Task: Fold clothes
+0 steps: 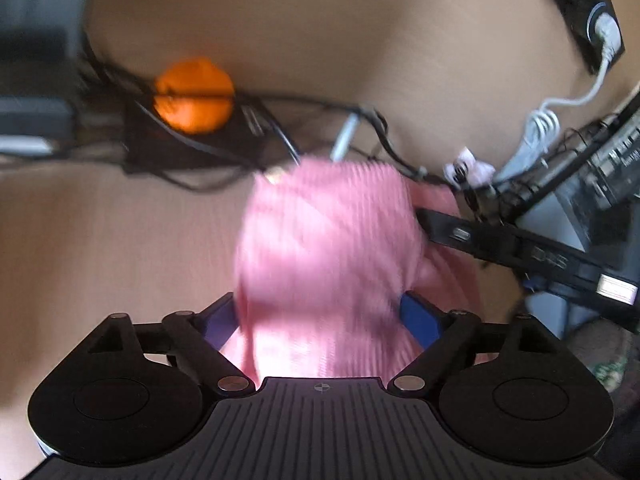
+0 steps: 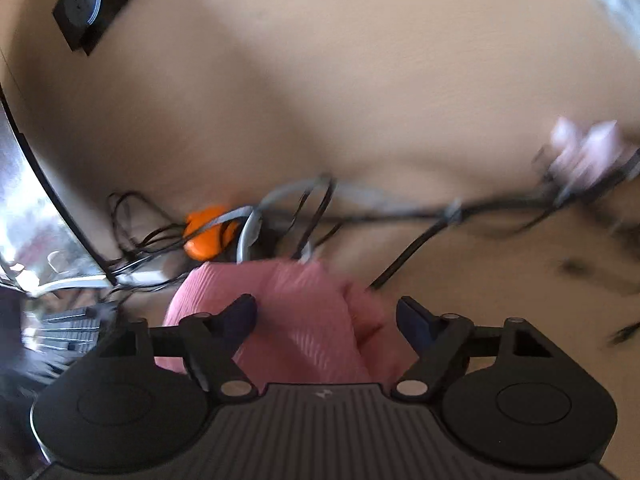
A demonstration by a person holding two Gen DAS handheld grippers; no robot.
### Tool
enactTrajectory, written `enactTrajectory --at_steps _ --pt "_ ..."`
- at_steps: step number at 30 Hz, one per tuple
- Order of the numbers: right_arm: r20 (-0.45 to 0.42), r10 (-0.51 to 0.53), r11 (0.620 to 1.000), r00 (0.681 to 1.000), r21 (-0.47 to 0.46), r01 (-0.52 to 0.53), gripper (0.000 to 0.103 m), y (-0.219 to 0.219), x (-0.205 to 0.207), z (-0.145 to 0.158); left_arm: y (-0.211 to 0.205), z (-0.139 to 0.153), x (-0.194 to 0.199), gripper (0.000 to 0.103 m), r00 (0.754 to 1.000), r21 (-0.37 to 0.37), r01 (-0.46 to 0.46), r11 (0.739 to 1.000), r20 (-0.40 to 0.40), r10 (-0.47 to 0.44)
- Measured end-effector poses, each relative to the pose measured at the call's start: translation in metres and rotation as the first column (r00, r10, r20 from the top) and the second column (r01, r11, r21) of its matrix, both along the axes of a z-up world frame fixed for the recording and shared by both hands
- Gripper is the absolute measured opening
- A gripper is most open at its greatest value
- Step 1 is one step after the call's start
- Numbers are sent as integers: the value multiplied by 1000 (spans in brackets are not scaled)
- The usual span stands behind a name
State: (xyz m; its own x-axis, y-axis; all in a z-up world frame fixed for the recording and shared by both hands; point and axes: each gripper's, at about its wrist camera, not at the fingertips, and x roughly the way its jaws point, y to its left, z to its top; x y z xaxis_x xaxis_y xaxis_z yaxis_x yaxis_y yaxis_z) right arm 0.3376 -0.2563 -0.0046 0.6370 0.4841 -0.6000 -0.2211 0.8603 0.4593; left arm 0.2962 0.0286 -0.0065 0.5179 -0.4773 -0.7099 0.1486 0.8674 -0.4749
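We see a pink ribbed garment (image 1: 328, 256) bunched into a rounded, crumpled heap on a tan surface, blurred in both views, its folds overlapping and one edge reaching dark cables behind it.

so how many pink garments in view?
1. The pink garment is bunched on the table, just short of the cable clutter, between both grippers' spread fingers. Folds may hide more.

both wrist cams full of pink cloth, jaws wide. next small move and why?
Probably close the left gripper on the pink garment: its blue fingers stand apart on either side of the bunched cloth. The right gripper is open too. Cables lie just beyond, so keep low. Views are blurred.
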Motion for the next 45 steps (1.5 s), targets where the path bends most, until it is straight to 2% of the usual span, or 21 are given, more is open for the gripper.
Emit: enactTrajectory --at_steps 4,6,10,14,17,20,22,25,26,28,30,32,37,39,43,44,45 --pt "-44 7 998 999 61 -4 81 -1 4 -17 -3 -6 3 89 999 -20 42 999 7 -41" --pt "-95 8 991 995 131 4 81 -8 3 -22 -3 -6 4 88 998 -27 60 998 9 -60" --pt "-188 32 954 982 297 26 82 -15 -15 -26 -6 -5 3 88 993 -71 113 991 -15 -114" --pt "-157 24 954 987 297 25 84 -16 -37 -11 -10 8 -5 90 987 -107 159 981 -5 -160" --pt "-105 -83 966 991 236 106 85 -33 -43 4 -1 21 -9 93 990 -113 141 984 29 -138" --pt "65 -194 981 979 33 193 88 -36 -52 24 15 37 -12 94 995 -84 44 995 96 -35" --pt "136 -188 978 973 -62 197 89 -29 -51 28 17 40 -7 94 991 -29 -23 999 131 27" --pt "178 -136 970 975 -176 167 88 -14 -43 25 0 27 9 94 989 124 -56 991 142 38" --pt "177 -114 961 977 -230 154 87 -7 -39 20 -8 19 13 95 990 192 -62 979 137 36" --pt "167 -79 914 983 -381 138 86 13 -27 5 -17 8 18 95 990 254 -78 964 130 46" --pt "156 -61 873 986 -471 128 86 25 -17 -8 -25 -4 24 95 991 313 -93 945 124 57" --pt "164 -52 860 985 -495 128 86 28 -17 -13 -23 -5 24 96 991 308 -94 947 119 60" --pt "185 -44 911 982 -396 116 86 15 -46 13 -15 10 10 95 990 303 -91 949 132 53" --pt "194 -42 928 980 -355 110 90 10 -58 23 -15 18 -1 95 989 309 -86 947 138 45" --pt "172 46 954 984 -298 7 91 12 -93 31 -20 29 -21 95 990 334 -69 940 143 22" --pt "148 57 949 987 -315 -8 89 17 -98 27 -23 28 -25 95 990 332 -61 941 138 15" --pt "118 62 937 991 -348 -17 78 23 -100 19 -25 27 -30 95 991 330 -52 942 131 9"
